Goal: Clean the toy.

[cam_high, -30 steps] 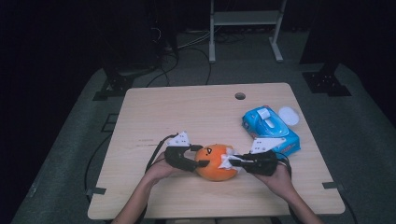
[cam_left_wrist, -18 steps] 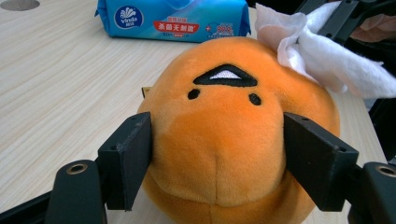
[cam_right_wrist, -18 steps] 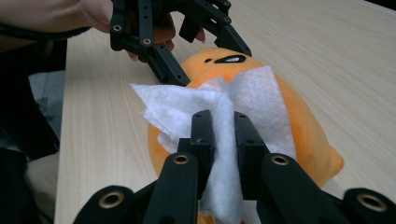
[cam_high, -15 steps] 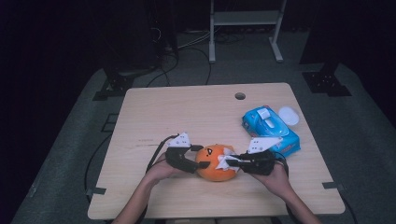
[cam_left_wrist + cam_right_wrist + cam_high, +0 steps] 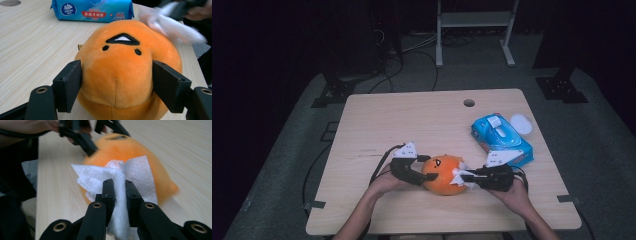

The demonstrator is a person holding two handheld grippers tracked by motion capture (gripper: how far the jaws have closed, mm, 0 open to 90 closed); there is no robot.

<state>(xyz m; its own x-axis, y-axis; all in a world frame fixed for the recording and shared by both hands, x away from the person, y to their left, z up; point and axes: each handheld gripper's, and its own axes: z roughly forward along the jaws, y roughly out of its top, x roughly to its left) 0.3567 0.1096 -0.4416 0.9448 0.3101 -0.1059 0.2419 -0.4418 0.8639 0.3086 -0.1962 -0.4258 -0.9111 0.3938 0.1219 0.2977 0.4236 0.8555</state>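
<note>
Here, an orange plush toy (image 5: 443, 175) sits on the wooden table (image 5: 412, 120), near the edge closest to the person. It is round and soft, with a small black face on it.

The left gripper (image 5: 413, 170) comes at the toy from the left side. In the left gripper view its two black jaws press on both sides of the toy (image 5: 122, 72), so the toy is squeezed a little between them. The jaws have just been opening a bit, yet they still hug the toy. The left hand (image 5: 384, 182) lies low on the table, with the forearm coming up from the bottom of the high view and slanting in toward the middle.

The right gripper (image 5: 469, 177) points left at the toy from the other side. Its jaws are pinched tight on a white wipe (image 5: 117, 185). The wipe spreads out in front of the jaws and lies against the side of the toy (image 5: 140, 155). The right hand (image 5: 509, 192) also lies low near the table's front edge, and its forearm slants in from the bottom right.

A blue pack of wipes (image 5: 501, 140) lies farther back on the right side of the table, just behind the right gripper. A small white lid (image 5: 521, 123) lies beside the pack.
</note>
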